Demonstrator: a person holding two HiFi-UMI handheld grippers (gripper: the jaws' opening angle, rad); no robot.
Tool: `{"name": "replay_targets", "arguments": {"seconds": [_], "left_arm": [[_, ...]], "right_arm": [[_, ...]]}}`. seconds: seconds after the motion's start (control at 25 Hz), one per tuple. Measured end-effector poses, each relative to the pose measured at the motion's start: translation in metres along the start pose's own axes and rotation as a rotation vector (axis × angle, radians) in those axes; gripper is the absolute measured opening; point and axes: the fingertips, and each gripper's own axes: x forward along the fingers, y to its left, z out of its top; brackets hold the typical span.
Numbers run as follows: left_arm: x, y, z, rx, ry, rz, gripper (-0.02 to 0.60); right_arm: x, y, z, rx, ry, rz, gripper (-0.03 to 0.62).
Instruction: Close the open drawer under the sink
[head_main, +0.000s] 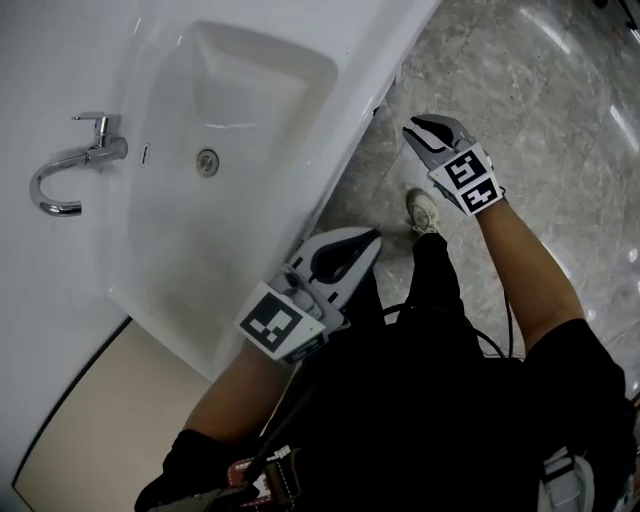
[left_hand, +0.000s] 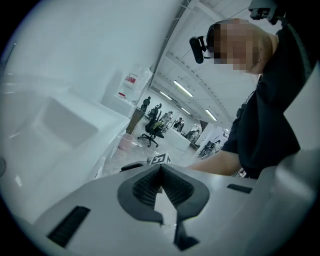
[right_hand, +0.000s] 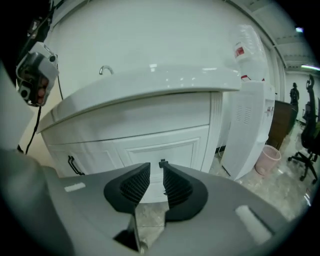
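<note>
The white cabinet under the sink fills the right gripper view. Its panelled drawer front (right_hand: 162, 146) lies in line with the cabinet face, and a small dark knob (right_hand: 163, 163) shows just past the jaws. My right gripper (right_hand: 156, 169) points at that front from a short way off, open with a narrow gap and nothing between the pads. In the head view the right gripper (head_main: 412, 130) hangs beside the sink's front edge (head_main: 350, 140). My left gripper (head_main: 372, 240) hovers nearer the body by the same edge. The left gripper (left_hand: 160, 169) is shut, tips touching, empty.
A chrome tap (head_main: 75, 165) stands behind the white basin (head_main: 250, 90). A cabinet door with a black handle (right_hand: 74, 165) is left of the drawer. A white floor-standing unit (right_hand: 247, 125) and a pink bin (right_hand: 267, 159) stand to the right. My shoe (head_main: 424, 210) rests on marble floor (head_main: 560, 150).
</note>
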Motion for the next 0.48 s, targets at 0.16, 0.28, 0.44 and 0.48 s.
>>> {"name": "replay_targets", "arguments": {"seconds": [0.16, 0.28, 0.44, 0.48], "left_arm": [[-0.007, -0.006, 0.022, 0.030, -0.012, 0.058, -0.003], [-0.013, -0.012, 0.044, 0.048, -0.050, 0.092, -0.003], [-0.020, -0.019, 0.078, 0.075, -0.101, 0.126, -0.003], [-0.023, -0.022, 0.086, 0.076, -0.110, 0.135, -0.003]], "right_arm": [[-0.051, 0.001, 0.028, 0.007, -0.017, 0.012, 0.067], [-0.081, 0.002, 0.052, 0.011, -0.023, 0.035, 0.063], [-0.113, 0.005, 0.092, -0.027, -0.051, 0.056, 0.050], [-0.120, 0.007, 0.100, -0.032, -0.050, 0.061, 0.043]]}}
